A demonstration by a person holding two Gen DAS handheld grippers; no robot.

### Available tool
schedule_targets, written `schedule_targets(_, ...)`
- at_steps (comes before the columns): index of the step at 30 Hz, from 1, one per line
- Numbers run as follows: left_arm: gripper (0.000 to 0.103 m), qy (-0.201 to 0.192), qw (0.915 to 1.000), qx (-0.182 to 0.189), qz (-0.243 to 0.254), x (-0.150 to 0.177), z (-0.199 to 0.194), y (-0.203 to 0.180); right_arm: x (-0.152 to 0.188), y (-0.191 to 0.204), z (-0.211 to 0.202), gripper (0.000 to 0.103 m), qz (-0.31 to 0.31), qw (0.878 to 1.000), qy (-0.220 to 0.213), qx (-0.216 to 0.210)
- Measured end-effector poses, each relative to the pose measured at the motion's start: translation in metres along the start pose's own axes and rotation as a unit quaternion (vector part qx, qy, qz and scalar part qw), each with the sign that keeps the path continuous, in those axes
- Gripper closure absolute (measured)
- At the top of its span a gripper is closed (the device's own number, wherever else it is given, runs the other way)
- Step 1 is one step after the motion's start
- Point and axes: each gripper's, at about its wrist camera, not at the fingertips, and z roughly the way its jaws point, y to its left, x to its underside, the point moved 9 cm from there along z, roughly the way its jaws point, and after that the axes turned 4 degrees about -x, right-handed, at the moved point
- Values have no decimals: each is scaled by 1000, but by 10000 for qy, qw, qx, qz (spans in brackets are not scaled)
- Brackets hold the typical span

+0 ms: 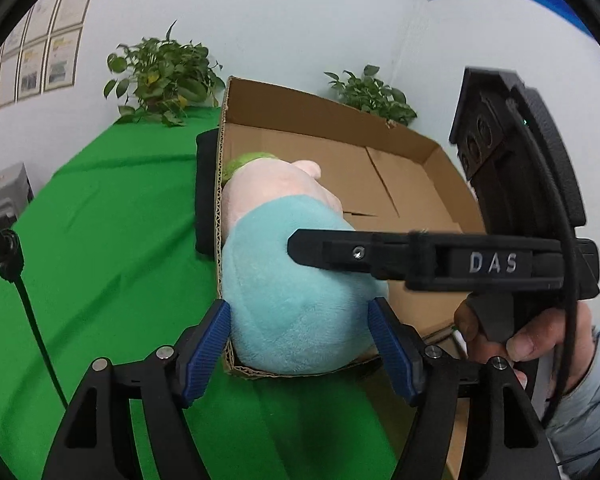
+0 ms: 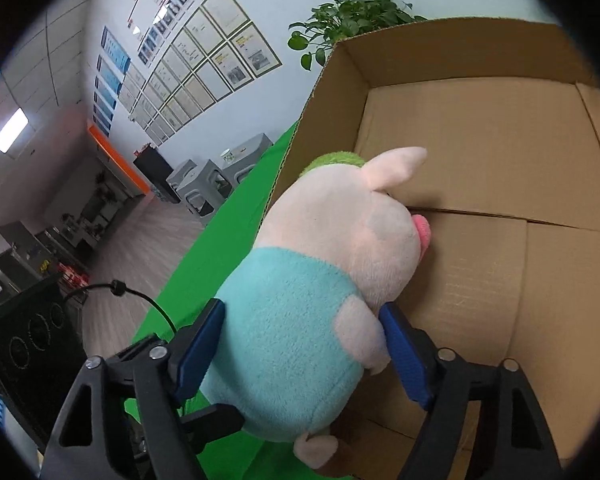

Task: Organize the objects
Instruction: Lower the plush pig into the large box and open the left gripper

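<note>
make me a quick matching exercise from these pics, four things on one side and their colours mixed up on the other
Things:
1. toy pig's shirt
2. cardboard box
3. tablecloth
4. gripper pads

Colours:
A. green
B. dark blue
C. light turquoise
D. brown

Pairs: 1-C, 2-D, 3-A, 4-B

Fuzzy cloth plush pig (image 2: 300, 312) — matt corrugated cardboard box (image 2: 480, 140).
</note>
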Motion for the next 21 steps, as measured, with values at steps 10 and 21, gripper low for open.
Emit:
schedule_targets(10, 54, 231, 9996, -111, 105, 5, 13, 8, 5, 18, 7, 35, -1420, 9849, -343, 933)
schedule_targets(21, 54, 19, 9998, -177, -124, 1, -3, 15, -9, -22, 0, 22, 352, 9993, -119, 7)
